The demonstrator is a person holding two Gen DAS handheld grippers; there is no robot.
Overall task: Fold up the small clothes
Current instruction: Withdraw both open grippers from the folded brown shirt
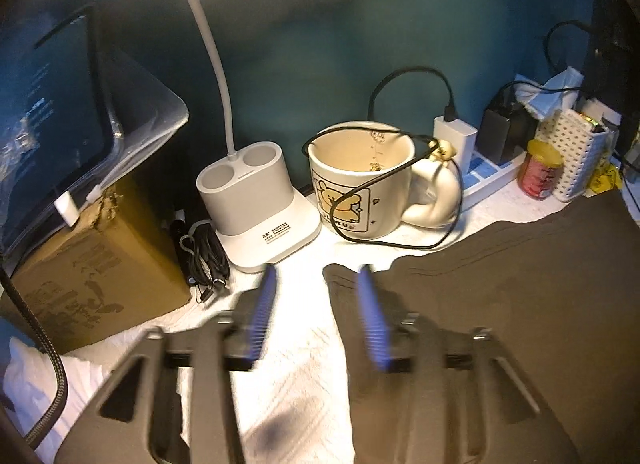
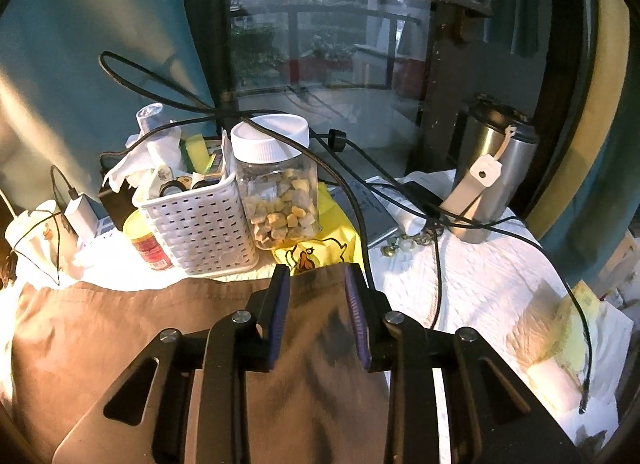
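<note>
The brown garment (image 2: 120,328) lies flat on the white-covered bench (image 2: 480,288), near a bear mug (image 1: 362,188) and a white basket (image 2: 200,224). The left tool (image 1: 316,312) stands apart over its left edge; the right tool (image 2: 318,316) stands apart above its far edge, gripping nothing.

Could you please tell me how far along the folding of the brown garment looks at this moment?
Done: the brown garment lies spread fairly flat on the white table cover; whether a fold has been made is not clear. In hand: nothing is gripped; the left gripper and the right gripper are both open above its far edge. Left: take the edges again and complete the folds.
</note>
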